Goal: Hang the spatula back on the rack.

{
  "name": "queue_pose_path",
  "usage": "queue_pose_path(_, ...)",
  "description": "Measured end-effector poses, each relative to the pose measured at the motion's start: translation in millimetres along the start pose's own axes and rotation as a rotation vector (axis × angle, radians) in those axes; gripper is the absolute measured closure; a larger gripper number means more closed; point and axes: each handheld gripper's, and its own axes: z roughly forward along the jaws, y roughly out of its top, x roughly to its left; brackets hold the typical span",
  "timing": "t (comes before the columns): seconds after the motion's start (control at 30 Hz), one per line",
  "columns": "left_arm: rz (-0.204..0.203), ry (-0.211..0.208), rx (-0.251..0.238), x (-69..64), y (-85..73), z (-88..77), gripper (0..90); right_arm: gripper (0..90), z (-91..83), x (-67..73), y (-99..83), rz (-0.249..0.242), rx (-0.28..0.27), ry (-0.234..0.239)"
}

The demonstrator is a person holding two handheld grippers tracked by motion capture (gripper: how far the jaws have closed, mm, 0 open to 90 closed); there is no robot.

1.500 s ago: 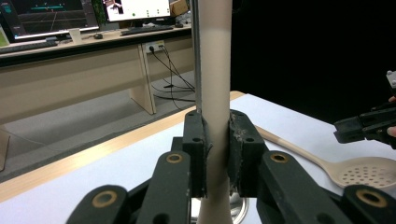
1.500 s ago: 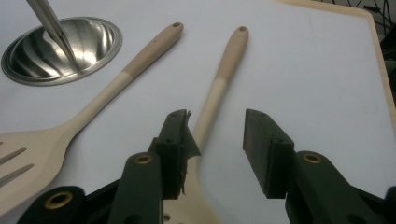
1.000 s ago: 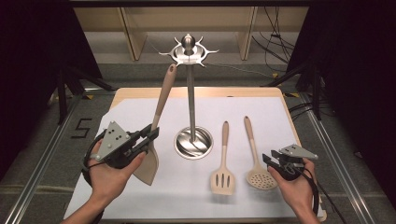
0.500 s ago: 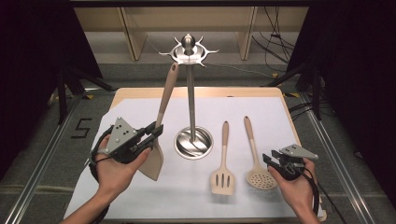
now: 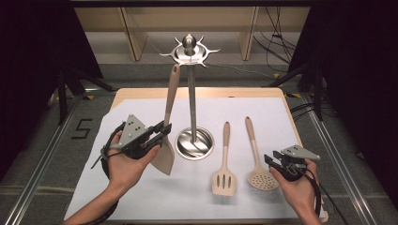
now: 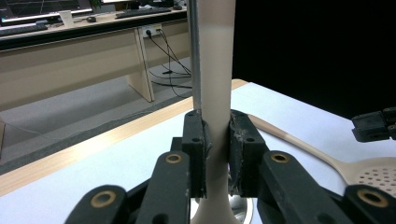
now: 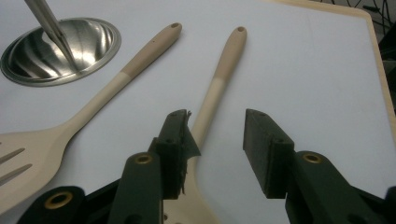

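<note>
My left gripper [image 5: 162,132] [image 6: 217,140] is shut on the handle of a beige spatula [image 5: 167,122] [image 6: 215,84], held upright with its blade low and its handle tip near the hooks of a steel utensil stand [image 5: 191,89]. A slotted turner [image 5: 224,164] [image 7: 88,109] and a skimmer [image 5: 257,157] [image 7: 217,86] lie flat on the white mat, right of the stand's base [image 7: 60,49]. My right gripper [image 5: 271,161] [image 7: 215,149] rests open just right of the skimmer's head, its jaws over the skimmer's neck.
The white mat [image 5: 286,122] covers a wooden tabletop [image 5: 141,92]. Black stands and cables sit on the floor beyond the far edge. Free mat lies along the near edge and at the far right.
My left gripper has carried the spatula to the right and raised it more upright, bringing its handle tip close to the stand's hooks. The right gripper has stayed put.
</note>
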Motion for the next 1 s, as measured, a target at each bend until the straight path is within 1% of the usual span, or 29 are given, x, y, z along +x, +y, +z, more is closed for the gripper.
queue_pose_path(0.23, -0.007, -0.014, 0.006, -0.7, -0.5, 5.7, 77.5, 60.2, -0.2, -0.5, -0.3, 0.0, 0.001, 0.0)
queue_pose_path(0.3, -0.007, -0.017, 0.009, -0.7, -0.3, 7.0, 77.4, 60.1, -0.1, -1.1, -0.3, -0.005, -0.003, -0.007)
queue_pose_path(0.43, -0.008, -0.03, 0.014, -1.1, 0.0, 9.1, 77.1, 59.9, 0.1, -1.3, -0.9, 0.004, 0.002, 0.004)
queue_pose_path(0.5, -0.008, -0.035, 0.014, -1.8, -0.2, 9.6, 76.5, 59.8, 0.1, -2.0, -1.1, 0.006, 0.0, -0.003)
queue_pose_path(0.57, -0.001, -0.045, 0.015, -2.5, 0.1, 9.0, 76.4, 59.8, -0.4, -2.5, -1.3, 0.013, 0.008, 0.002)
queue_pose_path(0.6, 0.002, -0.049, 0.016, -2.7, 0.3, 8.6, 76.1, 59.8, 0.2, -3.3, -1.9, 0.01, -0.001, 0.004)
queue_pose_path(0.63, 0.0, -0.055, 0.014, -3.4, 0.3, 7.8, 75.8, 59.7, -0.8, -3.8, -1.8, 0.003, 0.008, 0.002)
queue_pose_path(0.73, -0.001, -0.067, 0.011, -3.3, 0.6, 3.4, 74.5, 59.5, -1.4, -4.4, -2.1, 0.006, 0.001, -0.004)
queue_pose_path(0.77, 0.0, -0.07, 0.009, -2.9, 0.7, 1.8, 74.3, 59.5, -1.7, -4.1, -2.2, 0.016, 0.006, 0.002)
queue_pose_path(0.8, -0.002, -0.072, 0.007, -2.7, 1.0, -1.0, 73.8, 59.4, -1.6, -4.9, -2.1, 0.007, -0.001, -0.006)
queue_pose_path(0.83, -0.003, -0.071, 0.006, -2.5, 1.3, -3.6, 73.4, 59.3, -1.0, -4.7, -2.2, 0.011, -0.008, -0.004)
queue_pose_path(0.93, 0.001, -0.069, 0.002, -0.2, 1.8, -9.6, 73.7, 59.3, -1.7, -4.3, -1.7, 0.008, 0.0, -0.004)
queue_pose_path(0.97, 0.006, -0.068, 0.001, 1.2, 2.1, -11.3, 74.1, 59.4, -3.5, 0.2, -1.8, 0.06, 0.02, -0.006)
queue_pose_path(1.0, 0.007, -0.063, 0.003, 2.3, 2.4, -12.9, 74.7, 59.4, -3.3, -0.6, -1.7, 0.045, 0.013, -0.005)
